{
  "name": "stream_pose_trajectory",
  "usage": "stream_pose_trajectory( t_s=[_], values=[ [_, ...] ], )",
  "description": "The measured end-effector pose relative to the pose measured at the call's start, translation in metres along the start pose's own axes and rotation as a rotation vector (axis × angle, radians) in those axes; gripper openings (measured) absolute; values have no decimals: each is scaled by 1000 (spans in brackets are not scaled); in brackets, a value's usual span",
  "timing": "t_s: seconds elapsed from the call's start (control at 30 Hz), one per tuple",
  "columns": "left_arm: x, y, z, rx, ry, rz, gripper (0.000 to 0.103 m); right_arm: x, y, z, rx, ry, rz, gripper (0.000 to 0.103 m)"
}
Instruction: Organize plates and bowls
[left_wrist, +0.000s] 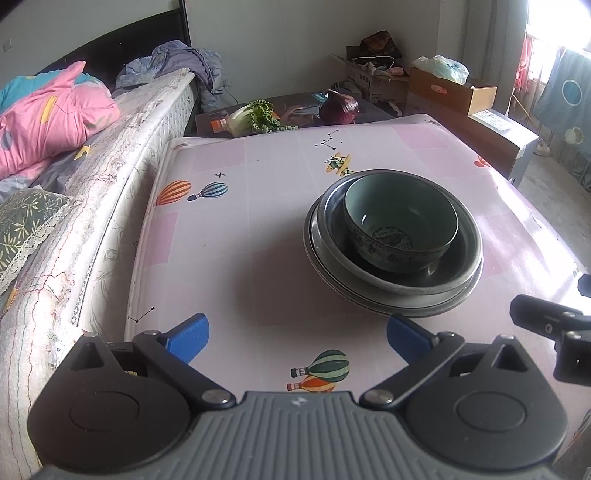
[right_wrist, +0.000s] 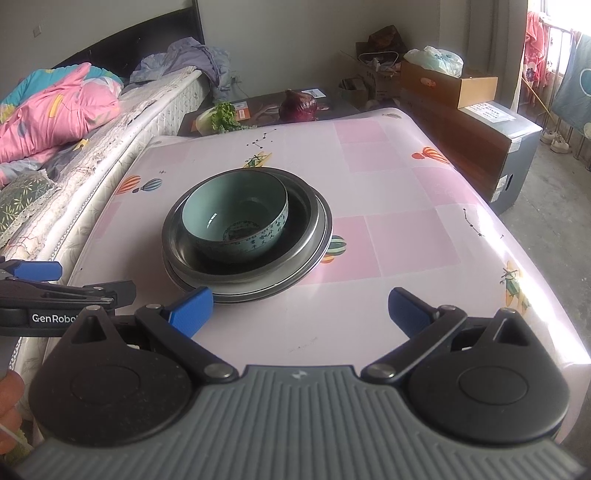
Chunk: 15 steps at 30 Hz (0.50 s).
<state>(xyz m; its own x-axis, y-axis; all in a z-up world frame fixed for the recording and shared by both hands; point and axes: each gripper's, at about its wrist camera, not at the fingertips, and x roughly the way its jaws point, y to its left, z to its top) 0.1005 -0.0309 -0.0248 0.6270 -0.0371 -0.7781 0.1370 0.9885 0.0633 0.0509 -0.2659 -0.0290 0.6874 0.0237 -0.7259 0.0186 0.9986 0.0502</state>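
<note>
A pale green ceramic bowl (right_wrist: 236, 218) sits nested in a steel bowl (right_wrist: 314, 221) atop steel plates (right_wrist: 258, 291), mid-desk (right_wrist: 406, 229), apparently stacked by size. The left gripper (left_wrist: 295, 338) and right gripper (right_wrist: 300, 312) hover near, fingers spread, empty.

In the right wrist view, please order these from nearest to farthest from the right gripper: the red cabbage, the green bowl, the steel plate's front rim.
From the right gripper:
1. Steel plate's front rim, just ahead, by the left finger.
2. Green bowl, in the stack's middle.
3. Red cabbage, beyond the table's far edge.
</note>
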Motion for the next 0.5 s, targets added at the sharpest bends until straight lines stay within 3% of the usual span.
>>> stream_pose_trajectory(
  t_s=[0.5],
  values=[
    [0,0,0,-2,3,-4,103,1,1,-1,-15,6,-8,102]
  ],
)
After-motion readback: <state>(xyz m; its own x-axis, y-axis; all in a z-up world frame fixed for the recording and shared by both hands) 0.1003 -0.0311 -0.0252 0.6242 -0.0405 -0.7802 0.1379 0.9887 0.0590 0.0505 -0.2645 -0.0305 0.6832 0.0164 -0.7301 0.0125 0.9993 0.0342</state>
